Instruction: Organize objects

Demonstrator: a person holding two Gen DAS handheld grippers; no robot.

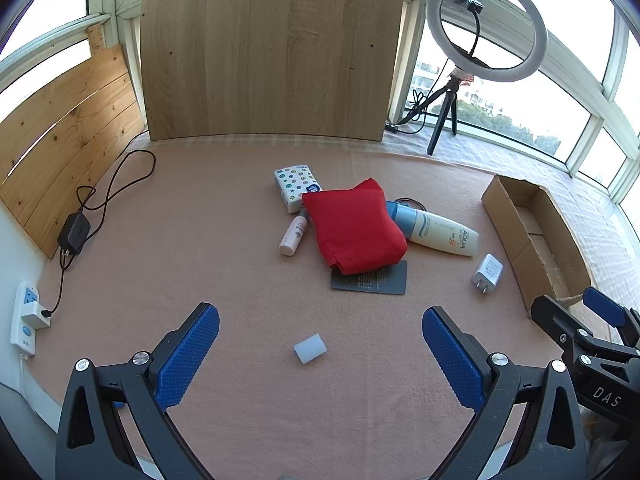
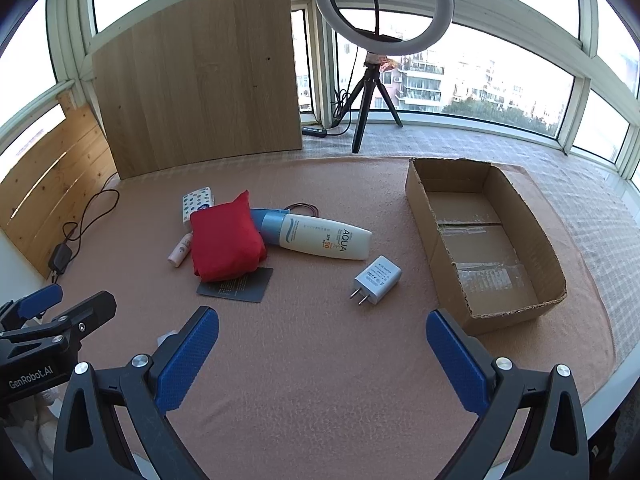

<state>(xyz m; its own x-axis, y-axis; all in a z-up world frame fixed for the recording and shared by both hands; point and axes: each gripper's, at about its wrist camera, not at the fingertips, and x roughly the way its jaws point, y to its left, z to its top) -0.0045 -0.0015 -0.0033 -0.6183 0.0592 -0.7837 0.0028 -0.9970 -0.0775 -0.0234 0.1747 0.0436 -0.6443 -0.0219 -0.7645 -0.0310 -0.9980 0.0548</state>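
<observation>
home sunroom | bay windows (image 2: 480, 76) | apartment blocks outside | ring light (image 2: 384, 8) | blanketed table (image 2: 320, 360)

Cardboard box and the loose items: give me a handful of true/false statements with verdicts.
1. The cardboard box has nothing in it. True.
2. The red pouch lies partly on the dark card. True.
3. The white charger sits inside the box. False: it lies on the cloth outside the box, to its left in the right wrist view.
4. The left gripper is shut on the small white block. False: its jaws stand wide open, and the block lies on the cloth between them.
5. The sunscreen bottle stands upright. False: it lies on its side.
6. The right gripper holds nothing. True.
</observation>
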